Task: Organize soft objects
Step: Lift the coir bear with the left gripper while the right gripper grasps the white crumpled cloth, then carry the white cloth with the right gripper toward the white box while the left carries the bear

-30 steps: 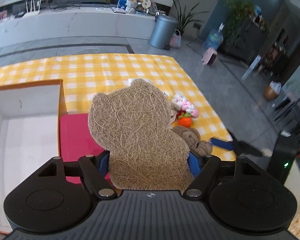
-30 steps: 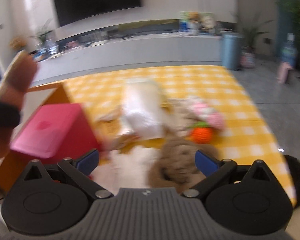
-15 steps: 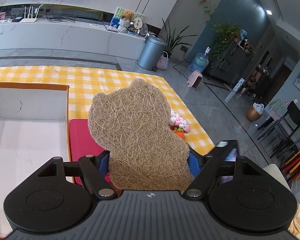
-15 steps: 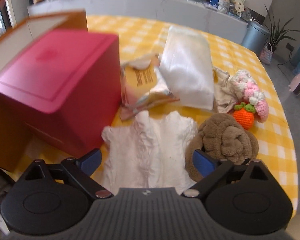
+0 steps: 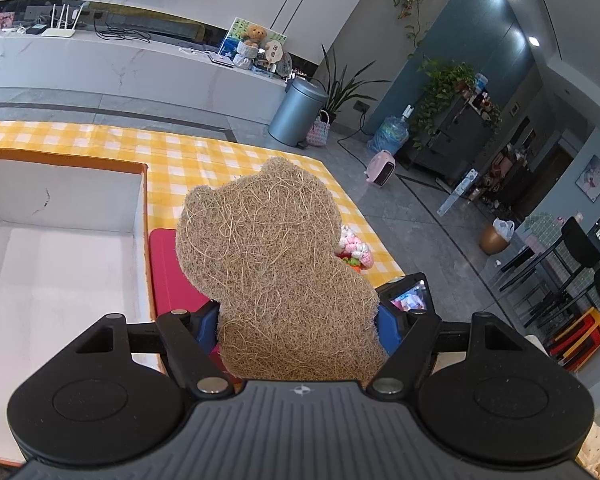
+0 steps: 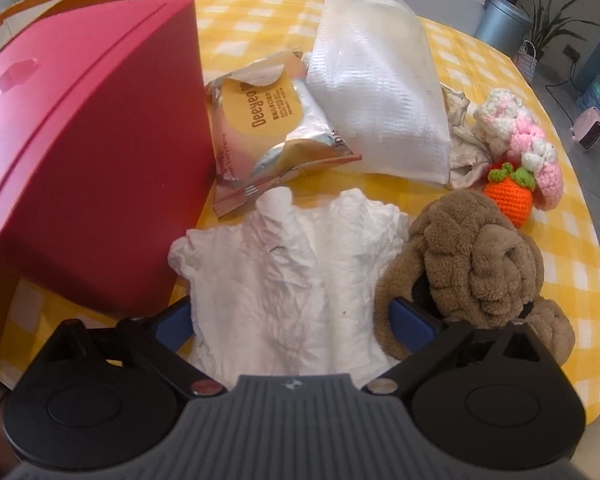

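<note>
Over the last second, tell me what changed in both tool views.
The right tool dropped toward the crumpled white cloth, which now lies between its closing jaws, not yet pinched. The left tool swung toward the white-lined box. Unchanged: its grip on the bear-shaped brown fibre pad.

My tan bear-shaped fibre pad (image 5: 276, 264), yellow-and-white checked tablecloth (image 5: 204, 160), crimson plastic box (image 6: 84, 152), orange crocheted carrot (image 6: 508, 196).
</note>
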Motion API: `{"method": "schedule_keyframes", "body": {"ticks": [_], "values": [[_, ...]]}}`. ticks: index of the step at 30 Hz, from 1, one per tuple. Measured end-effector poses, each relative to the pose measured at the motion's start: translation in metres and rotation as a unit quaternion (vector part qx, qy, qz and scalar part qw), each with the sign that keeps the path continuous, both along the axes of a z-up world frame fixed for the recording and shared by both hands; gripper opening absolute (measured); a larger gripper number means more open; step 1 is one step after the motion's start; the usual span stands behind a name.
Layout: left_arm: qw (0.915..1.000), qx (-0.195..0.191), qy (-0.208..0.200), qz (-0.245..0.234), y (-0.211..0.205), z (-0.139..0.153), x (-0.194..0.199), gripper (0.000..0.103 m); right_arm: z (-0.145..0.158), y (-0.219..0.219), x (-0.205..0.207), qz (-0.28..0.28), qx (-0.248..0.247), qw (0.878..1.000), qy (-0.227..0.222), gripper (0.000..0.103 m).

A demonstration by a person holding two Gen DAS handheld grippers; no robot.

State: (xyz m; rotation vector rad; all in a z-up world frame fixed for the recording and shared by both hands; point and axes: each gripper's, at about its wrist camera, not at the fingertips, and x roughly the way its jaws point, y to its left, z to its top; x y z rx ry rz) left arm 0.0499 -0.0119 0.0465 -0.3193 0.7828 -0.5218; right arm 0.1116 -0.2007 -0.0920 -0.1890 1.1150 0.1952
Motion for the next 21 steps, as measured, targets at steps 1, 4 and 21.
{"method": "schedule_keyframes", "body": {"ticks": [1, 4, 21], "values": [[1.0, 0.003, 0.004, 0.0, 0.002, 0.0, -0.002, 0.085, 0.001, -0.002, -0.002, -0.007, 0.008, 1.0, -0.005, 0.083], [0.9999, 0.009, 0.014, 0.005, 0.01, 0.002, -0.006, 0.085, 0.009, -0.025, -0.005, -0.056, 0.036, 0.998, -0.021, 0.048], [0.9991, -0.037, 0.007, 0.021, 0.043, 0.008, -0.013, 0.085, 0.015, -0.058, -0.013, -0.136, 0.168, 0.975, 0.039, 0.054]]}}
